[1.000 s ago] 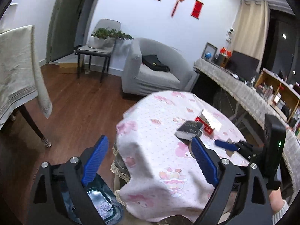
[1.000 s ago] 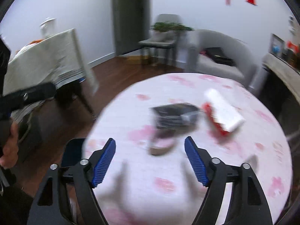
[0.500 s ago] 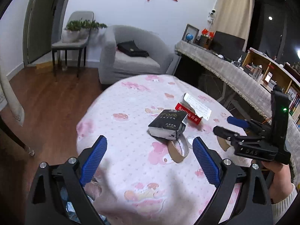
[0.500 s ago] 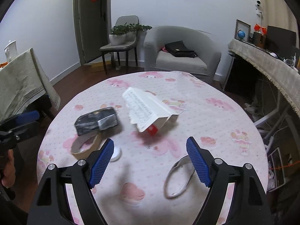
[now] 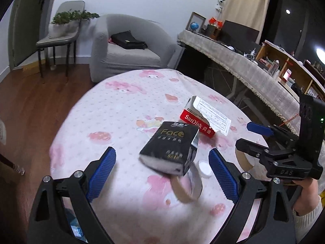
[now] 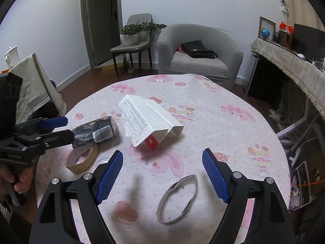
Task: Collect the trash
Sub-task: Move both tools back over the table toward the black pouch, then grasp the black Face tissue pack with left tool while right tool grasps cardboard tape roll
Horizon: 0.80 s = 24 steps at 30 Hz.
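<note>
- My left tool (image 5: 160, 172) hangs over the round bench covered in a white cloth printed with pink cartoon figures (image 5: 121, 105); its two black arms end in ribbed blue pads (image 5: 101, 170) that stand well apart, pressing on nothing.
- Between those pads, in the left wrist view, lies the black glossy soft tissue pack with gold "Face" lettering (image 5: 170, 148), a plump rectangular block with a pale end face, tilted and resting partly on the brown cardboard tape core ring (image 5: 182, 191).
- Just beside that ring sits a small round white cap (image 5: 204, 167), flat on the cloth.
- Behind the pack lies the torn white and red cardboard box marked "SanDisk" (image 5: 203, 120), its white printed flap ripped to a ragged edge.
- My right tool (image 6: 162, 172) also points down at the bench, its ribbed blue pads wide apart with only cloth between them.
- Just ahead of the right tool's right pad lies a squashed grey-white cardboard ring (image 6: 178, 199), bent into a pointed oval and lying flat.
- In the right wrist view the box is folded like a tent near the bench's middle, well apart from the squashed ring.
- The cloth is smooth and drapes over the bench edge.
</note>
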Tool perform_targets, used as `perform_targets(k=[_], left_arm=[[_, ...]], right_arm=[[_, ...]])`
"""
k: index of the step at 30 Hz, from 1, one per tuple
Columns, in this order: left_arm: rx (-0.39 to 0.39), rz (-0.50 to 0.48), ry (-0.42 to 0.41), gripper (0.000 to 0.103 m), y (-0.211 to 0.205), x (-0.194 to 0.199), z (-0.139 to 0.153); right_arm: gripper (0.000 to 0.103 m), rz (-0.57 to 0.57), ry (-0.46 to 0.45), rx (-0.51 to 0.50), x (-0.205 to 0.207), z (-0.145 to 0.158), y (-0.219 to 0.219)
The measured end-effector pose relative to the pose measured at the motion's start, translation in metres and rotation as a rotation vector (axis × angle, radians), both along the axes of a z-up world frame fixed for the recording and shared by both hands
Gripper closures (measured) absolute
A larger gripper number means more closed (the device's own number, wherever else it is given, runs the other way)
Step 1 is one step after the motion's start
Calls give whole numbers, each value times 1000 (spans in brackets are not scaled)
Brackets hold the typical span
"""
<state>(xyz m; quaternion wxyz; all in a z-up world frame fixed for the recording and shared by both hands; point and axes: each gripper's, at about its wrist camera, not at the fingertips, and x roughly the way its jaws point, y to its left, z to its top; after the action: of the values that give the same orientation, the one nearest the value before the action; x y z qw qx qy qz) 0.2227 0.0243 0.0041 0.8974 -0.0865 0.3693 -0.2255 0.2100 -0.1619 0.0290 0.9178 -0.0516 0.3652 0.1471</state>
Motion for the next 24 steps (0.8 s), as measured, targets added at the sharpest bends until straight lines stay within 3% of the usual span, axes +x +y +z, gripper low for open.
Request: perform_targets(k=[7, 15, 24], left_arm=[[-23, -26, 56, 9, -10, 22, -11], [28, -48, 80, 10, -26, 30, -16], [55, -44, 72, 33, -34, 33, -16]], right_arm=[[21, 0, 32, -15, 5, -9, -14], [21, 17, 66, -13, -1, -16, -21], [21, 5, 118, 8, 1, -24, -25]])
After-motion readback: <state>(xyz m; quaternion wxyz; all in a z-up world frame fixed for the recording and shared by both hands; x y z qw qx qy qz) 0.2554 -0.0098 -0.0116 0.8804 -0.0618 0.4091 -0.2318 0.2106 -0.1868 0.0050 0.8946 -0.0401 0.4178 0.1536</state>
